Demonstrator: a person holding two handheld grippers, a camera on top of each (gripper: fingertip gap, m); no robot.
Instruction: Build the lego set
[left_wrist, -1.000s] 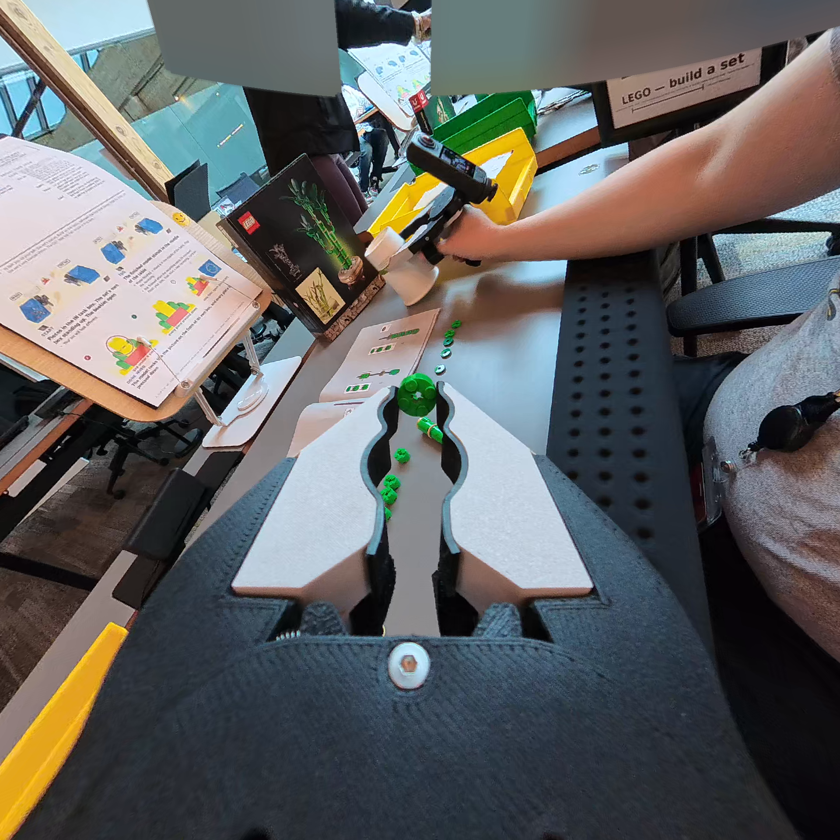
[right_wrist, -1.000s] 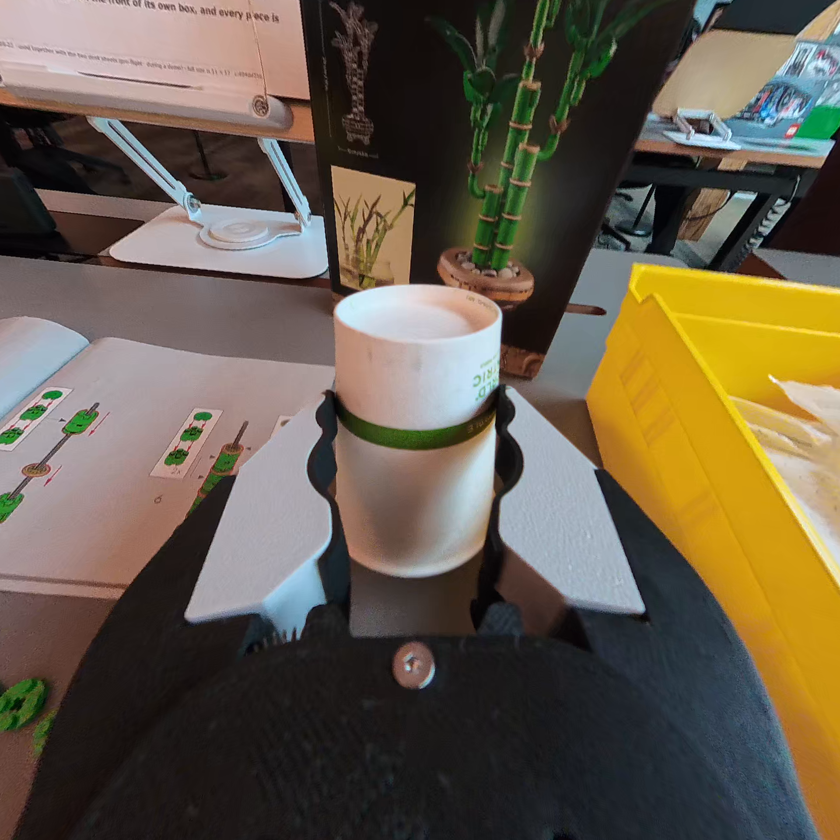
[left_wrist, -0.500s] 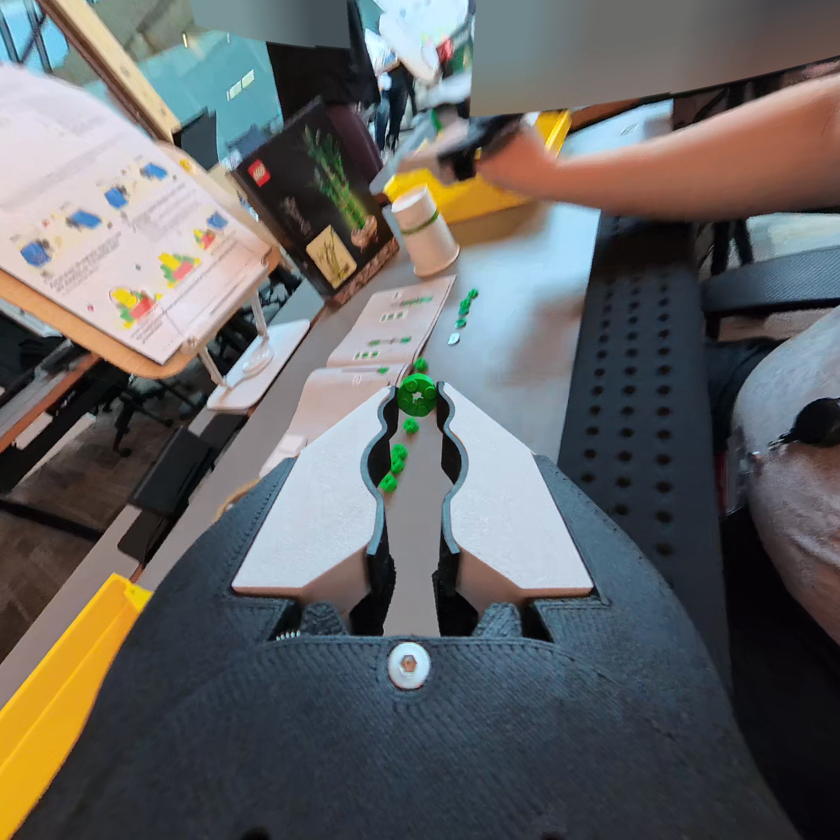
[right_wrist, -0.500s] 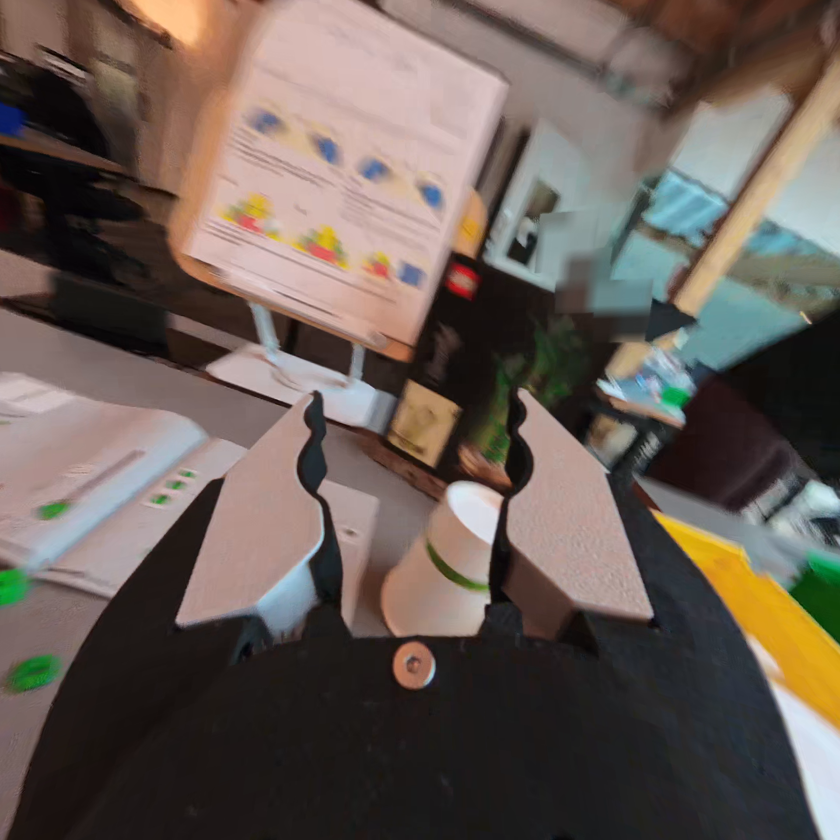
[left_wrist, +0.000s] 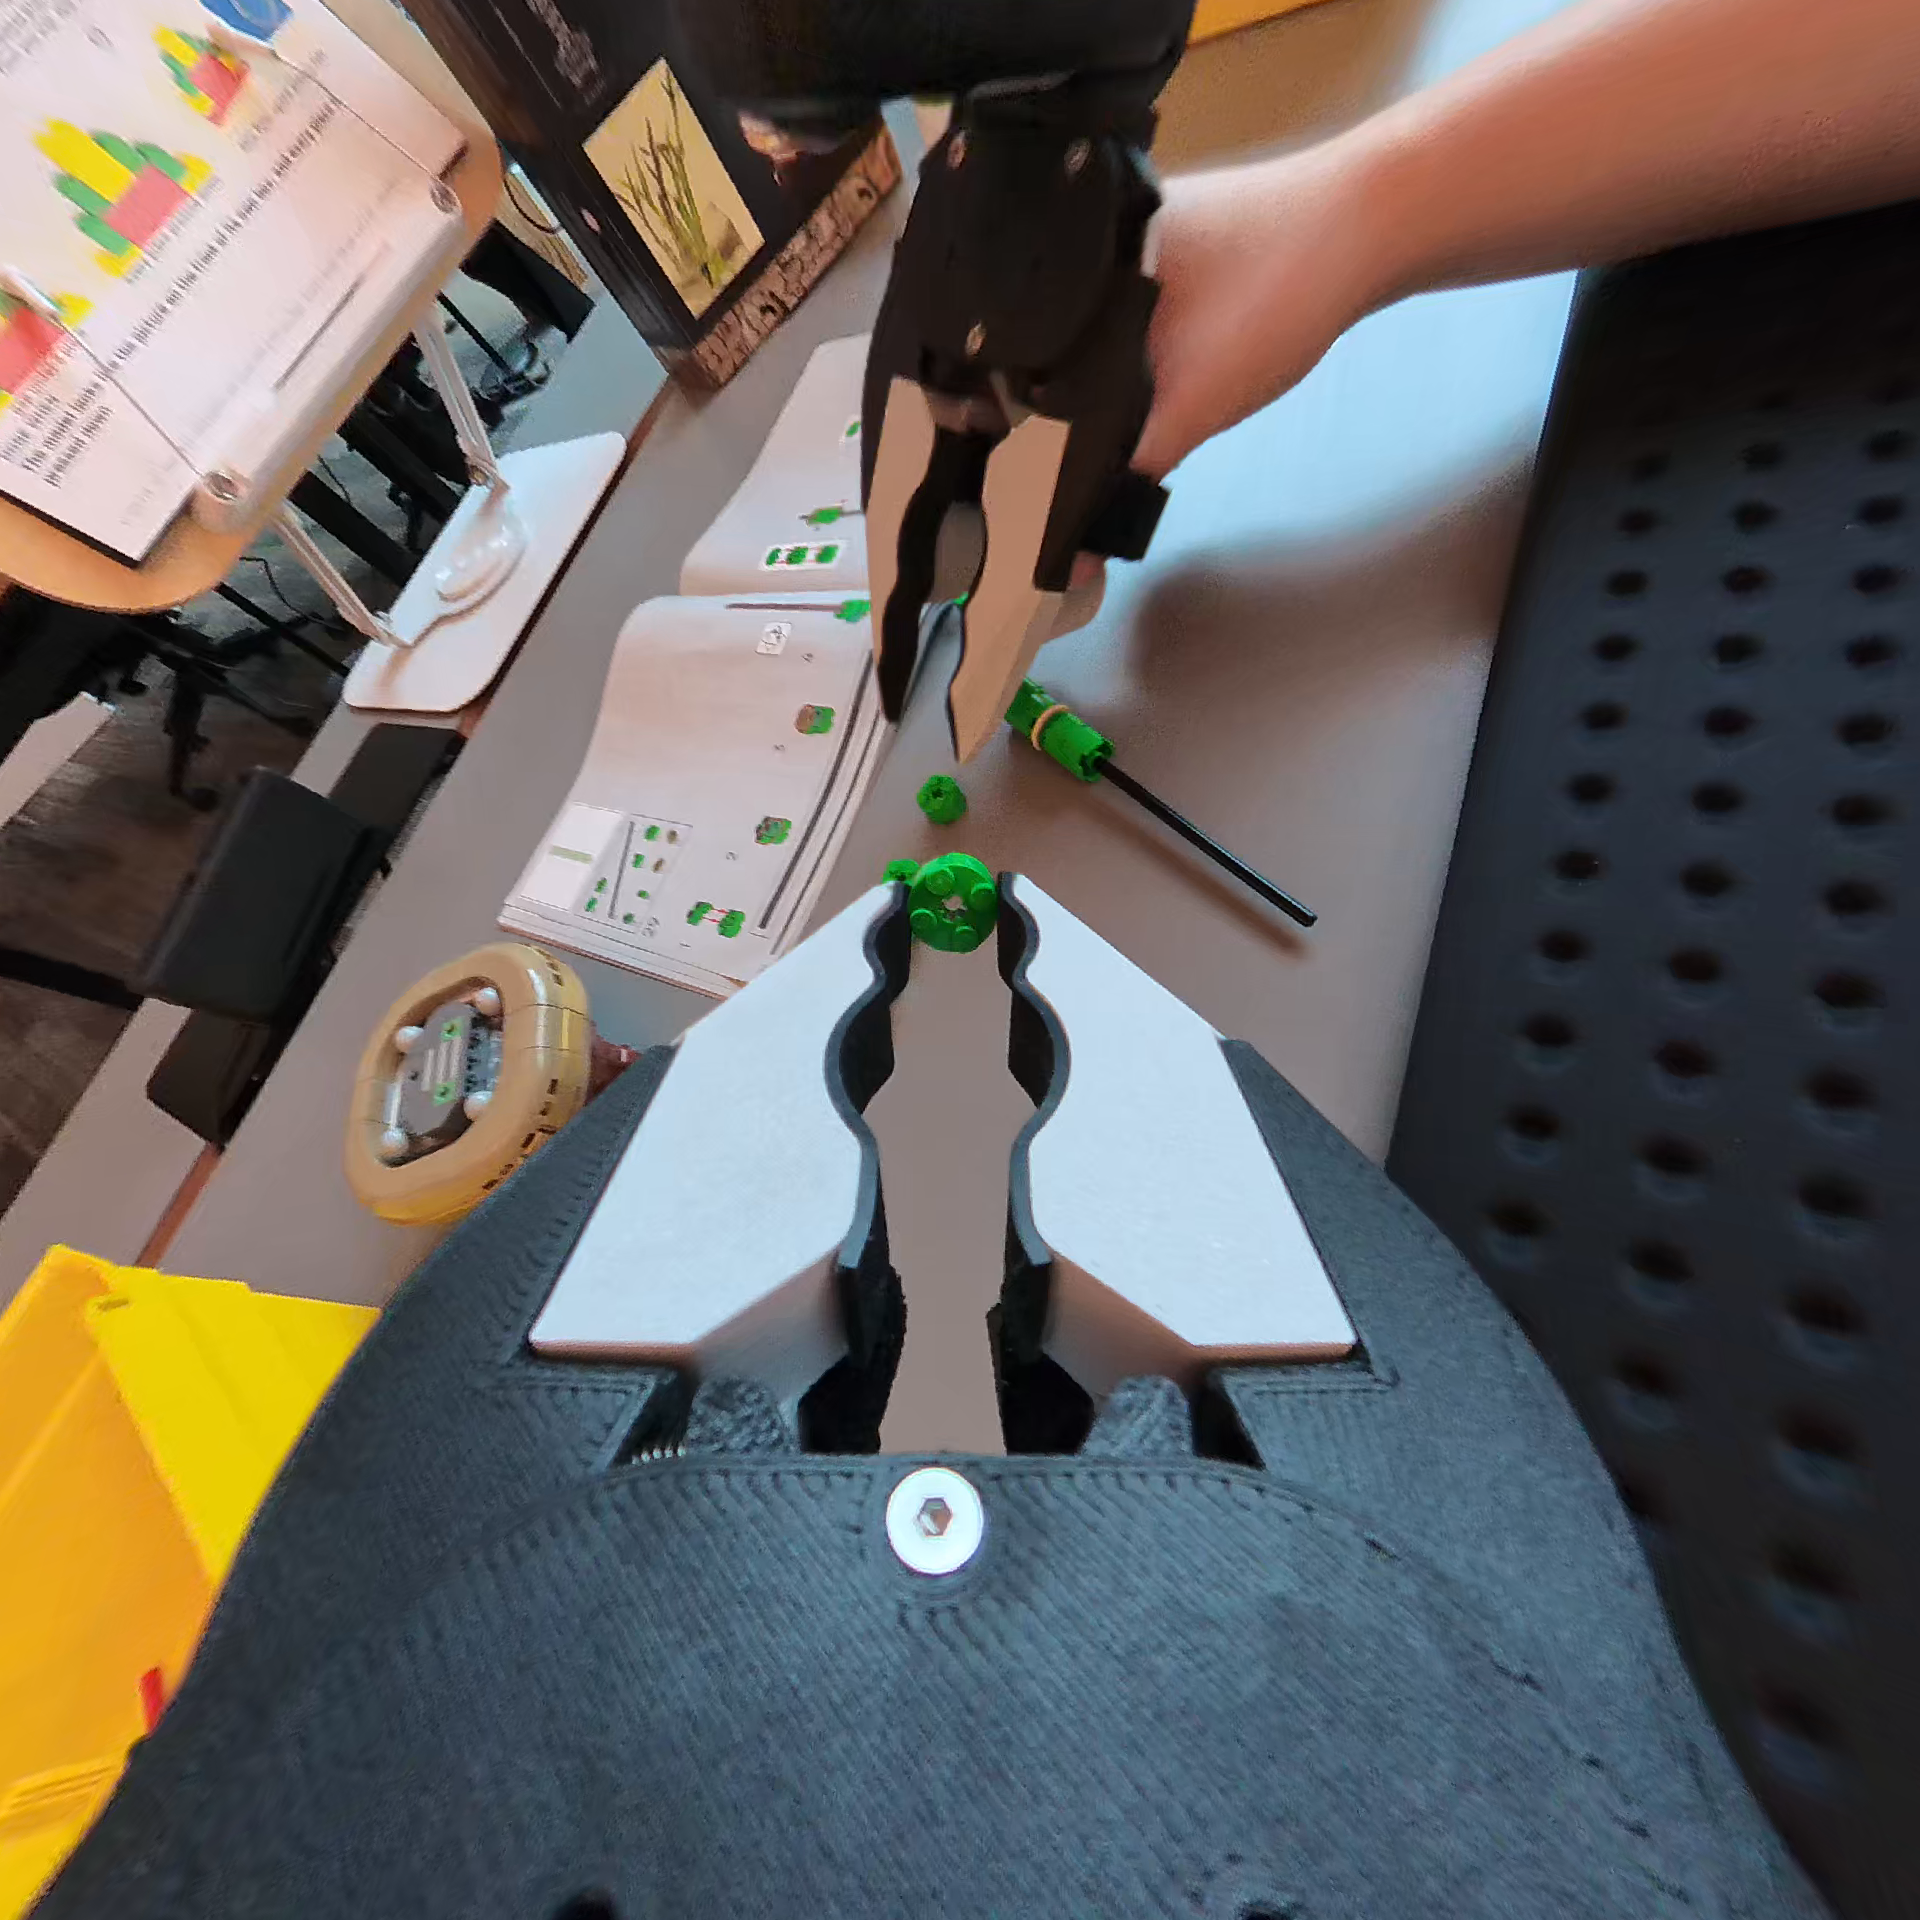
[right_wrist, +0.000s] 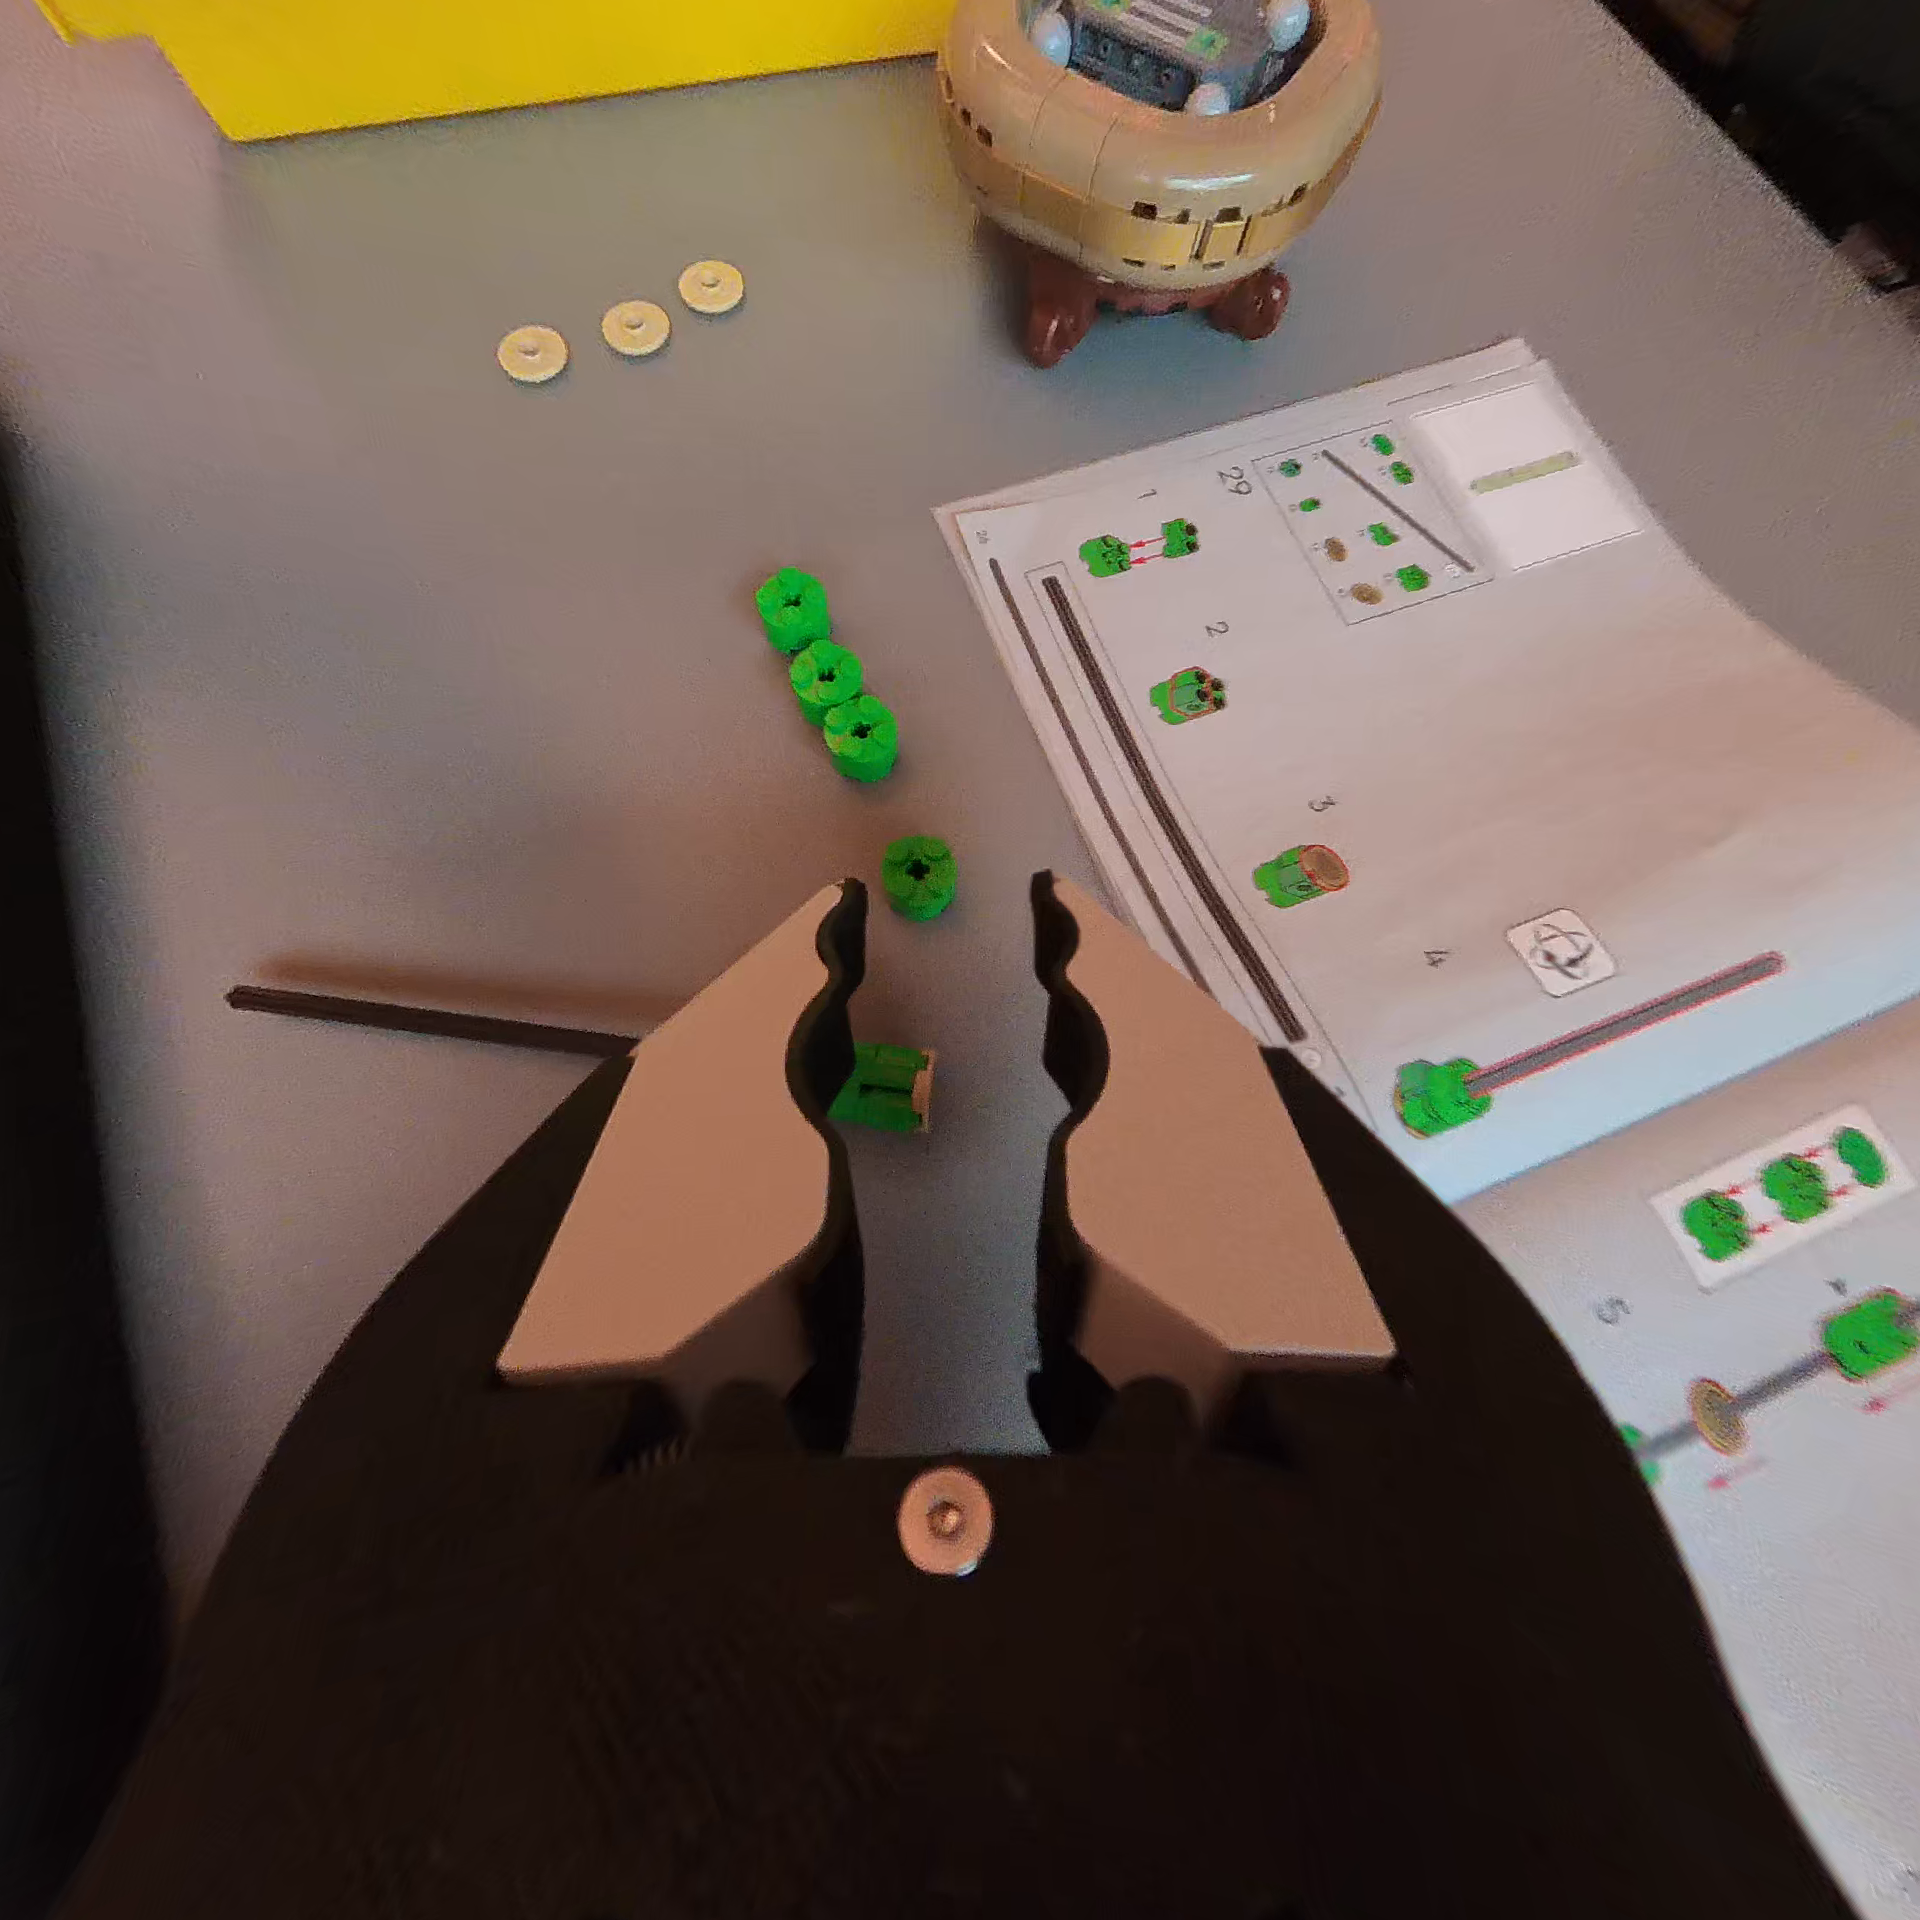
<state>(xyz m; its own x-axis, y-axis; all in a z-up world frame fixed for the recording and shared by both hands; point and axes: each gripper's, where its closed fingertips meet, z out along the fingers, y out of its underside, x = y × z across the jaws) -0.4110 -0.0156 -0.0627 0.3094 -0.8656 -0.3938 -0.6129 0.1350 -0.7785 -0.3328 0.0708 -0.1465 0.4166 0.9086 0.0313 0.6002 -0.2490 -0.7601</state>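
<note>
My left gripper (left_wrist: 953, 902) is shut on a green round brick (left_wrist: 953, 920) held at its tips above the grey table. My right gripper (right_wrist: 948, 894) is open and empty, pointing down at the table; it also shows in the left wrist view (left_wrist: 935, 717). A loose green round brick (right_wrist: 918, 876) lies just ahead of its tips. A green stem piece with a tan end (right_wrist: 883, 1089) sits on a black axle (right_wrist: 416, 1018) between and below its fingers. Three more green round bricks (right_wrist: 826, 675) lie in a row beyond.
The open instruction booklet (right_wrist: 1455, 779) lies to the right of the bricks. A tan pot on brown feet (right_wrist: 1158, 135), three tan round plates (right_wrist: 634, 327) and a yellow bin (right_wrist: 520, 52) lie farther off. A black perforated strip (left_wrist: 1714, 831) runs along the table's edge. The grippers' ends are close to 15 centimetres from one another. The black axle (right_wrist: 416, 1018) lies around 9 centimetres away from my right fingertips. It is also in sight in the left wrist view (left_wrist: 1219, 862).
My right gripper let go of the white paper cup, swung across and now points down over the green pieces. My left gripper kept its green brick and tilted down toward the table.
</note>
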